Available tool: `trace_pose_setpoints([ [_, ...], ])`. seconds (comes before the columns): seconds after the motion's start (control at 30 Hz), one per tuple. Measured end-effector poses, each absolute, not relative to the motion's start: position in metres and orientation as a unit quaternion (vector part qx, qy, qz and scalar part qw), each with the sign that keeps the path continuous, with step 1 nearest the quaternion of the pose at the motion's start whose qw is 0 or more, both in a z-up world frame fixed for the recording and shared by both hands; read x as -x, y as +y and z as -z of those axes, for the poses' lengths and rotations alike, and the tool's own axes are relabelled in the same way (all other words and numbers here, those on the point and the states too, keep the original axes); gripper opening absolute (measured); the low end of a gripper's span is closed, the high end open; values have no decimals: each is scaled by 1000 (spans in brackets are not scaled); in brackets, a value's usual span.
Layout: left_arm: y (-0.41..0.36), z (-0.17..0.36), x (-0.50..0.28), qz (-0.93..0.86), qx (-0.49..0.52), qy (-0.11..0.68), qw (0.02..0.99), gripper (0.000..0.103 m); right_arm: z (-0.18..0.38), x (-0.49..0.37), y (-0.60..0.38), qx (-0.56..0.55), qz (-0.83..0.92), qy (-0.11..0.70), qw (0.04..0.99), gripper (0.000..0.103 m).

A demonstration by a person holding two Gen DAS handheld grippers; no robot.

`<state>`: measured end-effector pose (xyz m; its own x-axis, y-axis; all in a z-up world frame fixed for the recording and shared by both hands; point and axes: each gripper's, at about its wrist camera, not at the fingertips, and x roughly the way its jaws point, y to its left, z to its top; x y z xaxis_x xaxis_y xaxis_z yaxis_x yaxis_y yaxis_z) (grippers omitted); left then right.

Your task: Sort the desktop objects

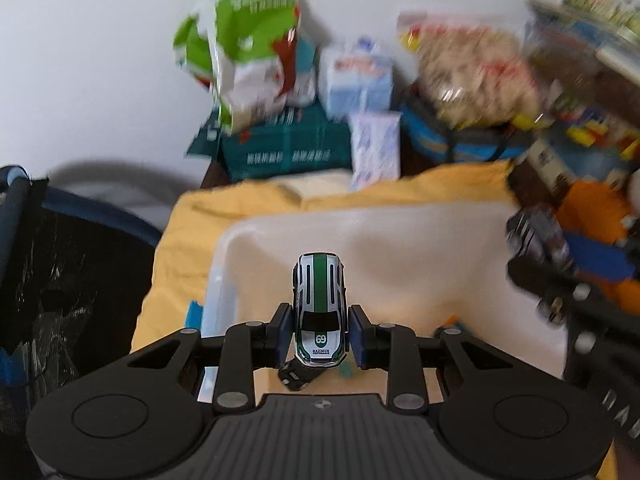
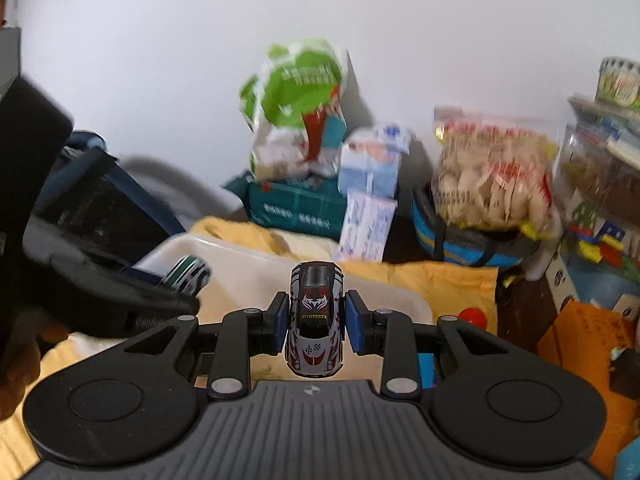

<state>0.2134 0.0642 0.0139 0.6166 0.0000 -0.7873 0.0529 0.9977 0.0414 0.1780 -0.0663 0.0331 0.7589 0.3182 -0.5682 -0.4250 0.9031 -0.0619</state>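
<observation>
Left wrist: fingers (image 1: 320, 338) grip a green-striped toy car (image 1: 319, 308); right fingers (image 2: 316, 326) grip a grey one (image 2: 316, 316).

Yellow cloth (image 1: 188, 240) covers surface; white bin (image 1: 400, 240) rests on cloth.

Two toy cars (image 1: 319, 312) (image 2: 316, 316), one white bin (image 1: 400, 232), two tools (image 1: 320, 338) (image 2: 316, 326)

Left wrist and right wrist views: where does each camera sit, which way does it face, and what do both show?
Left wrist: sits behind the left gripper, looks down over the white bin; its jaws hold the green-striped car; the right gripper shows at the right edge.
Right wrist: sits behind the right gripper, which holds the grey car; the left gripper shows at left.
Shared: bin, yellow cloth, green bag.
</observation>
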Motion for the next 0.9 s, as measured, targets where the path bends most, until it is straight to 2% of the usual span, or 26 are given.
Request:
trace_pose_setpoints([
  [0.1,64,6,-221,28,-47,459,887,34,-16,-198,-62,93,-196,307,927,36],
  [0.2,62,14,-220,22,-60,461,885,48,-4,-201,-59,102,-190,314,925,47],
  [0.47,88,-25,-183,7,-23,414,910,50,-31,-173,-75,93,-202,285,933,47],
  [0.53,95,-35,-159,10,-26,398,917,58,-40,-158,-84,90,-206,274,935,48],
  [0.6,100,-38,-134,12,-30,389,921,62,-47,-141,-94,86,-212,268,936,49],
  [0.77,101,-20,-85,13,-47,409,911,62,-37,-100,-111,102,-221,305,921,53],
  [0.9,90,15,-61,24,-63,449,891,62,-1,-68,-113,119,-232,359,896,51],
])
